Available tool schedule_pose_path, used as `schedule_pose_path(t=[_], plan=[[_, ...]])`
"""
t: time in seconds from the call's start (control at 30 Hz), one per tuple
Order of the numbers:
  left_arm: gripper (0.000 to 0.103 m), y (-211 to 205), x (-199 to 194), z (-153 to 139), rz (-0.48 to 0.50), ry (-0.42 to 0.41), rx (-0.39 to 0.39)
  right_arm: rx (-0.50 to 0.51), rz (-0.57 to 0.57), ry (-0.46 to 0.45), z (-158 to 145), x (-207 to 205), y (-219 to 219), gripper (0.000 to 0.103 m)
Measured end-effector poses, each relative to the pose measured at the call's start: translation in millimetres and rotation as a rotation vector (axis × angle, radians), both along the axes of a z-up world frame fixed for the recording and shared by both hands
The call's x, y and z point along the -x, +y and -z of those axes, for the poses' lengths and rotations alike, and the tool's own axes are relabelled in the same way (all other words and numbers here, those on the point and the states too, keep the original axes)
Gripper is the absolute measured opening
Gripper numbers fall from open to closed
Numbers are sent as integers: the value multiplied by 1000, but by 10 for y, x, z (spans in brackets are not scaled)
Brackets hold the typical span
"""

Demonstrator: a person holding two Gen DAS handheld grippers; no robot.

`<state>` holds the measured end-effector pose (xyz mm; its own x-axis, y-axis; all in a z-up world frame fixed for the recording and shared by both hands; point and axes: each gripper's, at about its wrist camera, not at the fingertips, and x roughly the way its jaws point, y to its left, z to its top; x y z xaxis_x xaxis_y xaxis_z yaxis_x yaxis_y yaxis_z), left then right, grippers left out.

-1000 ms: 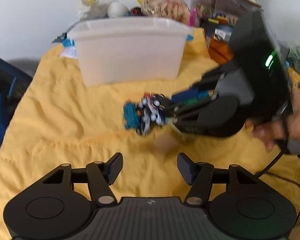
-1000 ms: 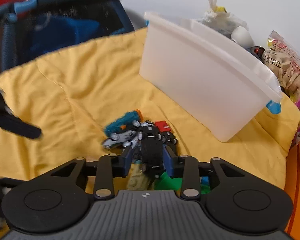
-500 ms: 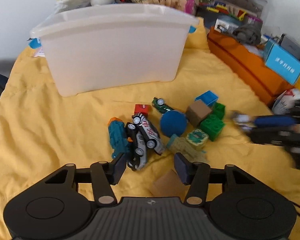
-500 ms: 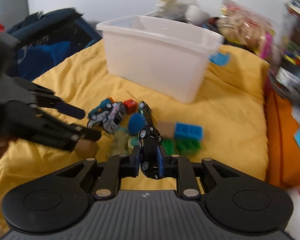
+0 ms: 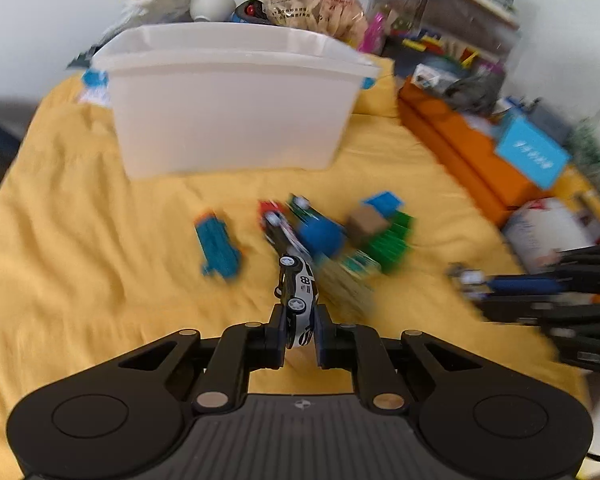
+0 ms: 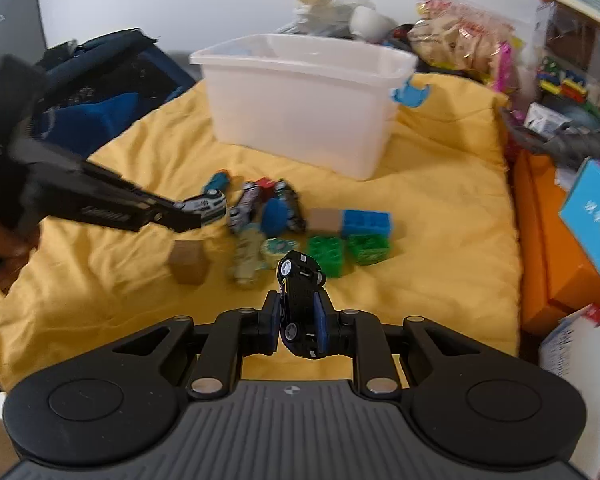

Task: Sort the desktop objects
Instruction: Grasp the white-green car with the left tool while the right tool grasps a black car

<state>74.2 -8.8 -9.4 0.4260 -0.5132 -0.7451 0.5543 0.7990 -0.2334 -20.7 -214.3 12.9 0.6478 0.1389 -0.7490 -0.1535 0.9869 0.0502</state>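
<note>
The left gripper is clamped on one white and black toy car, held on its side in the lower middle of the left wrist view, its nose pointing up the frame. The right gripper is likewise closed on one black toy car, also on its side, low in the middle of the right wrist view.

On the yellow cloth, in the middle of the right view, the loose pile counts out as follows: one teal car at its upper left edge, two more cars lying close together just beside it, one blue ball, one blue brick, two green bricks side by side under the blue one, and two brown cubes, one touching the blue brick and the other apart at lower left. A pale blurred toy lies near the ball; I cannot tell what it is.

One white plastic bin stands upright on the cloth in the upper middle of both views, behind the pile.
</note>
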Motion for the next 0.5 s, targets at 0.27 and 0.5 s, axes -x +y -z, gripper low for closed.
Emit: schedule_pose_path(t=[0.27, 0.5], plan=[[16, 223, 670, 256, -38, 166, 84, -96, -104, 122, 280, 25, 211, 20], [36, 363, 730, 318, -152, 156, 67, -256, -123, 228, 455, -17, 272, 20]])
